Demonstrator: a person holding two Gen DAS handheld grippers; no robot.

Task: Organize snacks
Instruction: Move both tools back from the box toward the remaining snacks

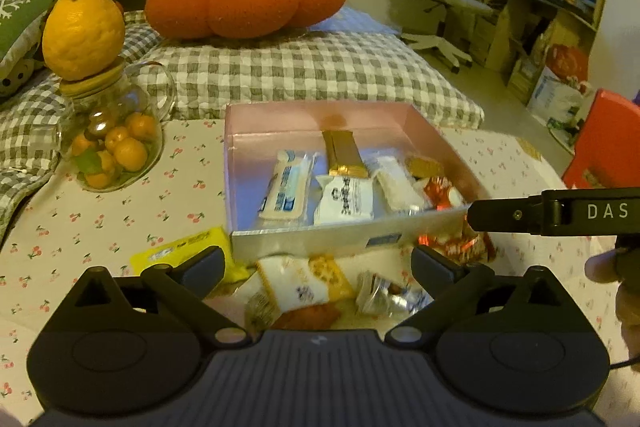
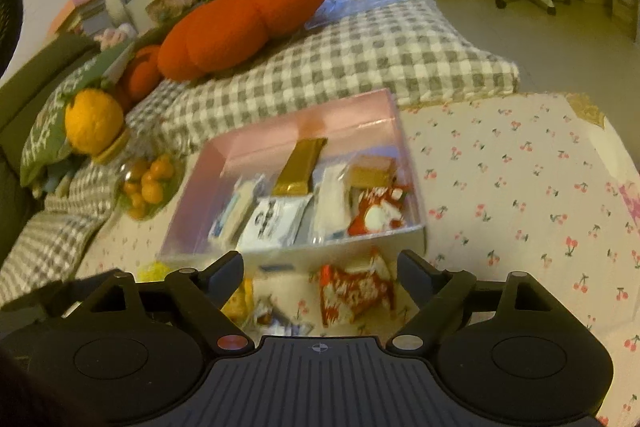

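hovering over the cloth (image 1: 80, 219), the left gripper (image 1: 318, 263) gaped wide with nothing gripped, and so did the right gripper (image 2: 320, 269). several snacks (image 1: 344, 201) lay in the pink box (image 1: 256, 131) (others, like a red packet (image 2: 354, 291), lay loose just before it).

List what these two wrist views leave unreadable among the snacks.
- Left wrist view: orange packet cut off by the left gripper body.
- Left wrist view: red wrapper partly behind the box wall.
- Right wrist view: yellow packet blurred, mostly hidden by fingers.
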